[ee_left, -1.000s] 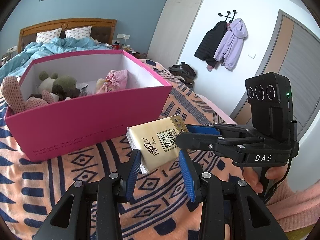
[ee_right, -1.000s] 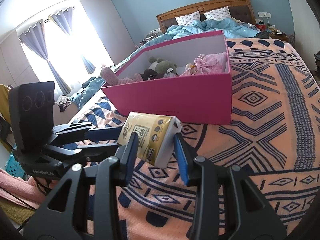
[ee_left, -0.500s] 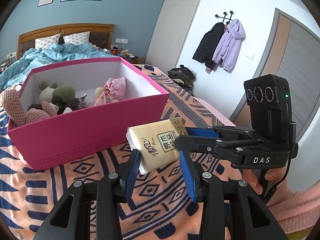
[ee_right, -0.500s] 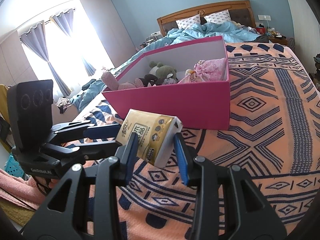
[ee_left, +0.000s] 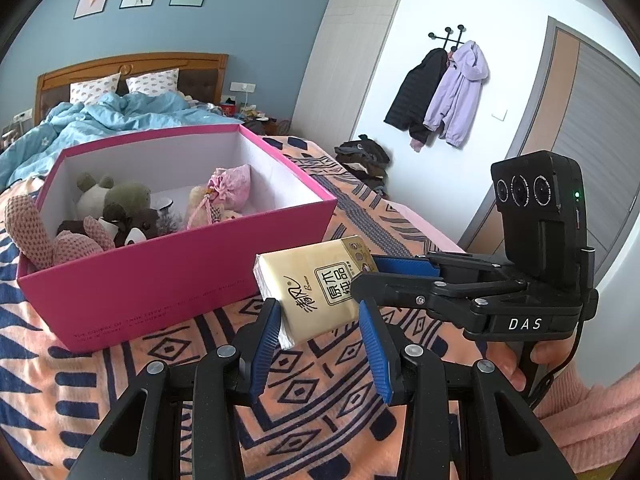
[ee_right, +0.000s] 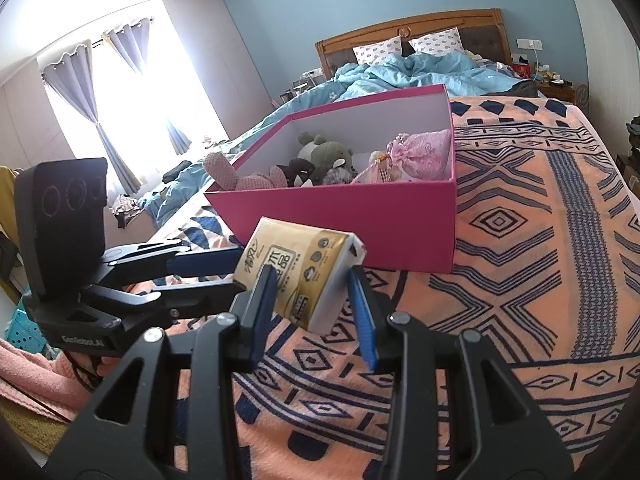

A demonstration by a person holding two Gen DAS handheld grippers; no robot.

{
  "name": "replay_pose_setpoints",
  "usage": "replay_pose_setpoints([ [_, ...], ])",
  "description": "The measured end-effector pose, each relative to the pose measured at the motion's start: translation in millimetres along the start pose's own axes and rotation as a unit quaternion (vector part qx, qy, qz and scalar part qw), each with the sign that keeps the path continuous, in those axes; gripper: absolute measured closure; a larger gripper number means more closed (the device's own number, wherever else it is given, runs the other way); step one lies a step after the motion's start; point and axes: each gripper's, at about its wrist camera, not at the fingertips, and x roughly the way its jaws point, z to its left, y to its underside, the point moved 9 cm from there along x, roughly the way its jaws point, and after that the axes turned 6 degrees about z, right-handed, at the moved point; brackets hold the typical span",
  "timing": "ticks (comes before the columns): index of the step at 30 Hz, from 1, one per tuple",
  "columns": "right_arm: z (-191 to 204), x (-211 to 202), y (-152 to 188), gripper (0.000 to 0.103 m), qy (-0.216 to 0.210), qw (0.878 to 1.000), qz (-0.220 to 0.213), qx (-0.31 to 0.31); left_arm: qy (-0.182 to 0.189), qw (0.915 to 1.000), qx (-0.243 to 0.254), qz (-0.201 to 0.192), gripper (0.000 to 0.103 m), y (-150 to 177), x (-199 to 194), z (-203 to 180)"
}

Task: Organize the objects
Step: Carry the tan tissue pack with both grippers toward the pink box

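Bedspread (ee_left: 60,380) | tissue pack (ee_left: 316,288) lengthwise toward pink box (ee_left: 160,276) | both grippers' fingers (ee_left: 266,330) clamp it

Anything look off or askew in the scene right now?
The tissue pack hangs tilted, corner-down, above the blanket, pinched by both the left claw and right claw. The knitted toy flops over the pink box rim.

The left gripper (ee_left: 320,312) and the right gripper (ee_left: 370,270) both clamp a yellow tissue pack (ee_left: 316,286), holding it above the patterned orange blanket (ee_left: 168,360). Just behind it sits an open pink box (ee_left: 160,280) with plush toys (ee_left: 116,204) and a pink drawstring pouch (ee_left: 232,184) inside. A hand (ee_left: 516,364) in a pink sleeve (ee_left: 592,408) grips the right tool's handle.
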Motion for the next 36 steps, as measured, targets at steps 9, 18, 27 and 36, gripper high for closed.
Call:
replay_pose_setpoints([
  [9, -0.4, -2.4, -4.5, 0.063, 0.002, 1.000, -0.006, -0.004, -0.001, 1.0000, 0.001, -0.004, 0.063, -2.9, -1.2, -0.4],
  [18, 0.5, -4.6, -7.7, 0.063, 0.003, 1.000, -0.010, -0.007, -0.003, 1.0000, 0.002, -0.009, 0.063, -6.9, -2.5, -0.5],
  [27, 1.4, -6.0, -11.0, 0.063, 0.002, 1.000, -0.013, -0.010, -0.004, 0.9999, 0.001, -0.012, 0.063, -10.0, -3.2, 0.5],
  [36, 1.5, -7.3, -14.4, 0.063, 0.003, 1.000, -0.018, -0.011, -0.003, 0.9999, -0.003, -0.015, 0.063, -13.8, -3.0, 2.4],
])
